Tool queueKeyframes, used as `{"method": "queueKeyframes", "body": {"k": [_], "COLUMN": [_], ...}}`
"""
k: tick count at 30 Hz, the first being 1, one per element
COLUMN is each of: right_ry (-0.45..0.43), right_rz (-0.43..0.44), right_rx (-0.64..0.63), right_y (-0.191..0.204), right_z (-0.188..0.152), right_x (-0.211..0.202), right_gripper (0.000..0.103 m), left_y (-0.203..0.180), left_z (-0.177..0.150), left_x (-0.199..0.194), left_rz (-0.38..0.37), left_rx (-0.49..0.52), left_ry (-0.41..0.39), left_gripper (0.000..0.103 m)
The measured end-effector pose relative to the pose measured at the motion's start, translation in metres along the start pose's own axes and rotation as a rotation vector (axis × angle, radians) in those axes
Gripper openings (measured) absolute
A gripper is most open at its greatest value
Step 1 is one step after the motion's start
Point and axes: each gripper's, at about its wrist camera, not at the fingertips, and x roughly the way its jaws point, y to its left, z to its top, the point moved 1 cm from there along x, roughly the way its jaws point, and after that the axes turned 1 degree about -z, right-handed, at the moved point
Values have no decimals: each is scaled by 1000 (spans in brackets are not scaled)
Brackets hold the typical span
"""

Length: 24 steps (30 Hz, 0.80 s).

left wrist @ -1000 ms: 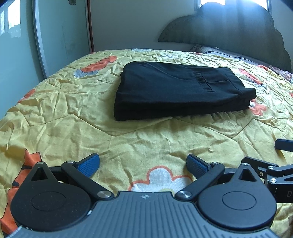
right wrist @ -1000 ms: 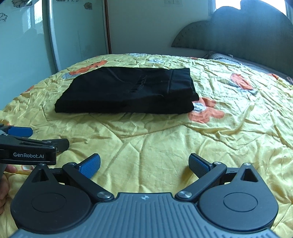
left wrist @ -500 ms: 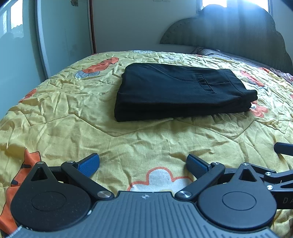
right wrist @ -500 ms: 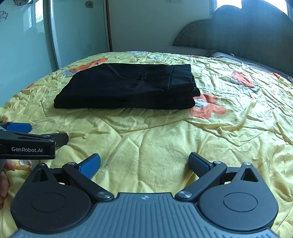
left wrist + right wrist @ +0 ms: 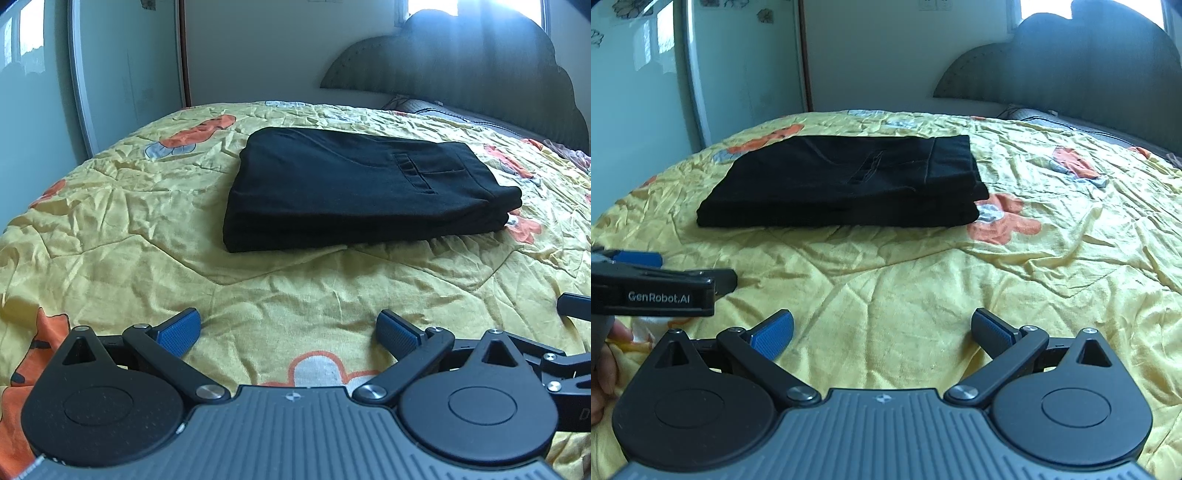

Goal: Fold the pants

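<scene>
Pants (image 5: 354, 192) lay folded, neat stack on bed (image 5: 295, 291); task looked finished. Left tool (image 5: 288, 328), right tool (image 5: 881, 330) both gaped wide, empty.

We see a wrinkled yellow bedspread (image 5: 295, 288) with orange flowers, a dark scalloped headboard (image 5: 461, 74), and a glass wardrobe door (image 5: 639, 92).

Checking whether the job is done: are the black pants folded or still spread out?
Folded. The black pants lie as a compact stacked rectangle on the yellow bedspread, layered edges visible.
</scene>
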Motion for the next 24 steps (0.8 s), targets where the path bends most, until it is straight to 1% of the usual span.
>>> {"method": "queueKeyframes", "body": {"k": [6,24], "right_ry": [19,20], "right_rz": [-9,-11], "right_rx": [-9,-14], "right_y": [1,2], "right_z": [1,0], "right_x": [3,5], "right_gripper": [103,103], "left_y": [0,1], "left_z": [0,-1], "left_x": [0,0], "left_rz": [0,0], "left_rx": [1,-1], "left_ry": [0,-1], "left_gripper": [103,103]}}
